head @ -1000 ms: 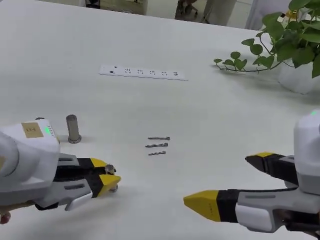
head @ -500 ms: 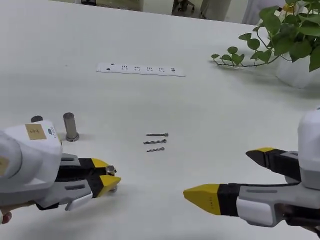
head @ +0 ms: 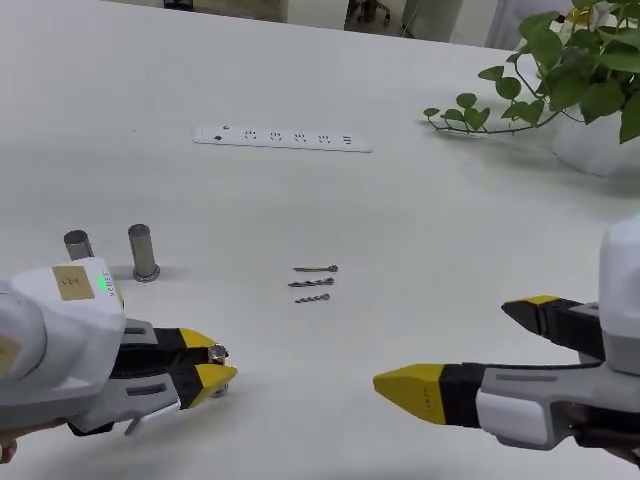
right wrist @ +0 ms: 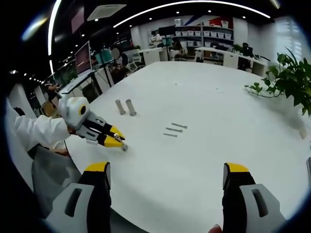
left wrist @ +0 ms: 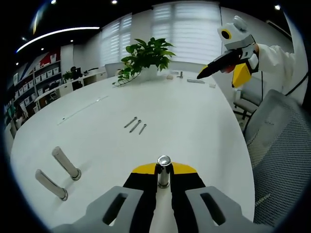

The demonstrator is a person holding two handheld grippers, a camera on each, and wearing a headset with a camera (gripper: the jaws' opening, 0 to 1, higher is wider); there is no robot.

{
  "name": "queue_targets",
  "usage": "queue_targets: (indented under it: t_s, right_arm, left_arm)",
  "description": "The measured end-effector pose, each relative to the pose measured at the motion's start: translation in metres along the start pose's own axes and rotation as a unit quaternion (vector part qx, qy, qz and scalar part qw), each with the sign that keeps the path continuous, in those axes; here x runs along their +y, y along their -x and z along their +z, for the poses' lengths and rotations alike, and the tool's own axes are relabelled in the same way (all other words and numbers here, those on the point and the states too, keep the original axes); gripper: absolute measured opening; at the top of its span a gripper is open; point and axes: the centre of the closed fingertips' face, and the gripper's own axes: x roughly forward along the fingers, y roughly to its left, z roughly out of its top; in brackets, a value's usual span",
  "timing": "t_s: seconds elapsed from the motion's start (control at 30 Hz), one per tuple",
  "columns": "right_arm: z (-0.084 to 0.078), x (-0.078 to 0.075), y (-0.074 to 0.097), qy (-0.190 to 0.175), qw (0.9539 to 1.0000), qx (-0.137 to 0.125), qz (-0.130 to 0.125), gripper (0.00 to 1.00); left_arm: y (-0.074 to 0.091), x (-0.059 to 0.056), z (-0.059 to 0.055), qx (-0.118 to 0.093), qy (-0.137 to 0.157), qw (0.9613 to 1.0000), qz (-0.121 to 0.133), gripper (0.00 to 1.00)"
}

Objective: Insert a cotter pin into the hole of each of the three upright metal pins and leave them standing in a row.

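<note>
Wide view first: a broad white tabletop (head: 420, 230) runs across an open office. The right gripper view shows shelving, desks and strip lights overhead, and the left gripper view shows slatted blinds on the windows. One flat white power strip (head: 282, 139) lies far out on the table. One green leafy plant (head: 580, 60) sits in a white pot (head: 590, 150) at the far right corner.

Now the count. There are three thin metal cotter pins (head: 312, 283), lying loose side by side mid-table, roughly parallel and close together, with nothing touching them. There are three grey cylindrical metal pins too. Two of them (head: 143, 252) stand upright next to each other on the left, well apart from the cotter pins.

The third metal pin (left wrist: 164, 171) is in the left gripper (head: 212, 365). Its yellow-tipped jaws are closed snugly on the shaft, and the rounded top pokes up just above the tips. It's low over the near-left table, but whether the base touches the surface I cannot tell.

On the other side, the right gripper (head: 448, 346) hangs over the near-right table with its jaws spread wide. It grips nothing, and bare tabletop shows between the tips, short of the cotter pins.
</note>
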Motion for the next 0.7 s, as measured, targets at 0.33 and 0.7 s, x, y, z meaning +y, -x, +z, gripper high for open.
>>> queue_targets:
  t_s: [0.33, 0.7]
  right_arm:
    - [0.000, 0.004, 0.000, 0.003, 1.0000, 0.003, 0.006, 0.95]
    - [-0.001, 0.006, 0.002, 0.006, 0.9999, 0.003, 0.010, 0.94]
  left_arm:
    - [0.007, -0.001, 0.011, -0.018, 0.015, 0.9997, -0.012, 0.21]
    - [0.038, -0.008, 0.015, -0.033, 0.043, 0.9983, -0.023, 0.61]
